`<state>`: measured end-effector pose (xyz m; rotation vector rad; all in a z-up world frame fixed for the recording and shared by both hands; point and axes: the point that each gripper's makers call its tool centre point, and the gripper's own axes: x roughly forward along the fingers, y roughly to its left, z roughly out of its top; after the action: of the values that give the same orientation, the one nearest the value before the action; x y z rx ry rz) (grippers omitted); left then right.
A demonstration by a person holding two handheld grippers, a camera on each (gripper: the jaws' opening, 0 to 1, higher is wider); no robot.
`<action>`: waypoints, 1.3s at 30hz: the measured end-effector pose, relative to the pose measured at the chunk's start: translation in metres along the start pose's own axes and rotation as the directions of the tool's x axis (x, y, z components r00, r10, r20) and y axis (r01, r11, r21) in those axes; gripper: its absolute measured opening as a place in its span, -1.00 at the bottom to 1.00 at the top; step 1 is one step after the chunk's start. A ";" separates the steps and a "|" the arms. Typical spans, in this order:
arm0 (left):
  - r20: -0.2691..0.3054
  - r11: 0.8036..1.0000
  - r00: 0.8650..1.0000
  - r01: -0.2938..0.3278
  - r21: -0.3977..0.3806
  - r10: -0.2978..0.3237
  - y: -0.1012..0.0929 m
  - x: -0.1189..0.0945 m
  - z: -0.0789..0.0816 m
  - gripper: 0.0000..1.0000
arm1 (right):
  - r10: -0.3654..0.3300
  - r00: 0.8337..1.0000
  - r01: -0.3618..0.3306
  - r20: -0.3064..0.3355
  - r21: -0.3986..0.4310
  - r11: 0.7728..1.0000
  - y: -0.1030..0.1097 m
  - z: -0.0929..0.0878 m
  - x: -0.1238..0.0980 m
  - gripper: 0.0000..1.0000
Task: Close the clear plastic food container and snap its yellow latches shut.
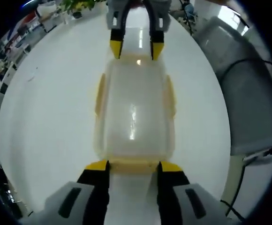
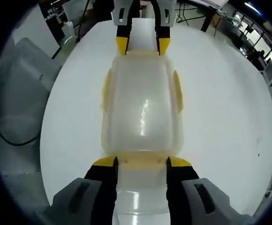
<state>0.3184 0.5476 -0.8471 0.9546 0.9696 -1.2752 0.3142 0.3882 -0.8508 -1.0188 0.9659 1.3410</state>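
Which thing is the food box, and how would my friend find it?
Look at the big white round table. In its middle lies the clear plastic container, a cloudy see-through box between the left gripper and the right gripper. Nothing else there has yellow latches along its sides.

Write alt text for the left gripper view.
A clear plastic food container with yellow latches lies lid-on on a white table, with the left gripper at its near end latch. The right gripper meets the far end from the opposite side, and a grey chair stands by the table.
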 end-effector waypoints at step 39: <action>-0.028 1.000 1.000 0.011 0.024 -0.010 0.002 -0.009 -0.001 -0.33 | 0.024 0.999 -0.025 0.037 0.025 0.999 0.001 0.006 -0.011 -0.26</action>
<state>0.3198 0.5518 -0.8393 0.9890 0.9841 -1.2878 0.3125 0.3909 -0.8384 -0.9634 0.9683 1.3595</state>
